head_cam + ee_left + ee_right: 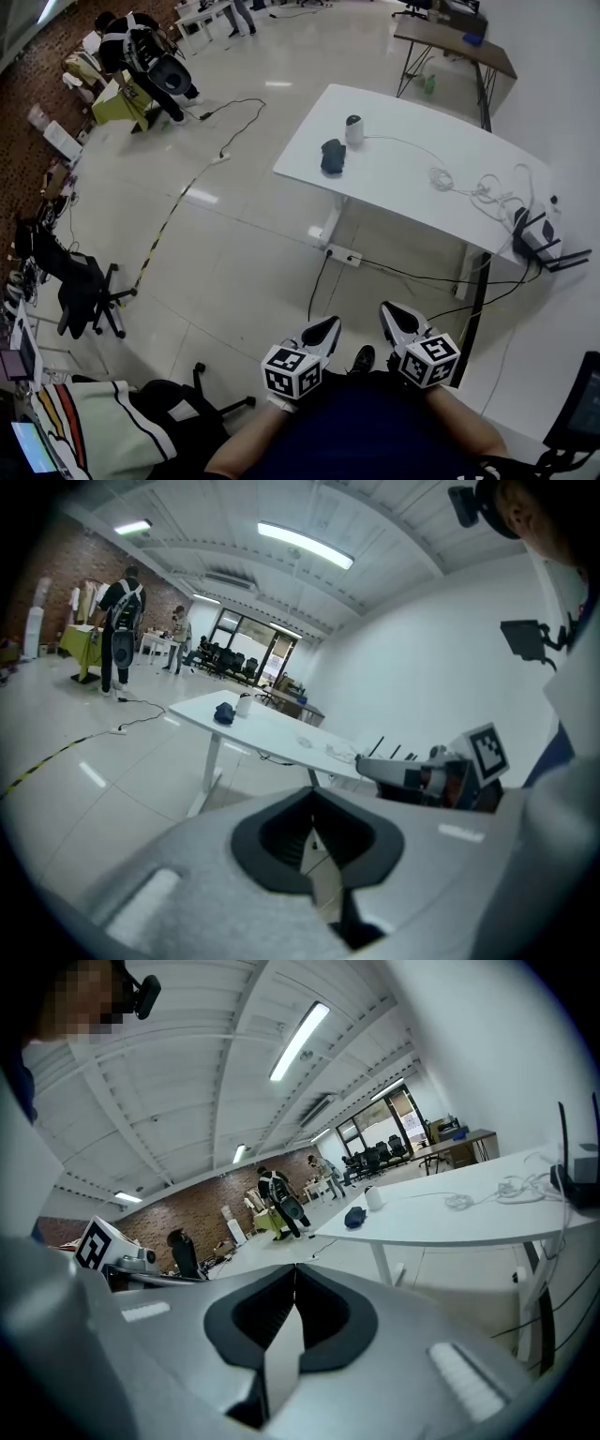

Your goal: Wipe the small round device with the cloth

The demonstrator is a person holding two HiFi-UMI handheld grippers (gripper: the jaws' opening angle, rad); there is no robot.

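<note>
A small white round device [353,129] stands upright on the far left part of a white table [412,178], with a dark blue cloth [332,156] bunched just beside it. The left gripper view shows both far off: the device [244,705] and the cloth [223,713]. In the right gripper view the device [374,1198] and cloth [354,1216] are small too. My left gripper [325,330] and right gripper [394,317] are held close to my body, well short of the table, both shut and empty.
Tangled white cables [473,187] lie on the table's right part, with a dark device with antennas [539,234] at its right end. Cords run across the floor [187,197]. An office chair [80,286] stands at left; a person [141,56] stands far back.
</note>
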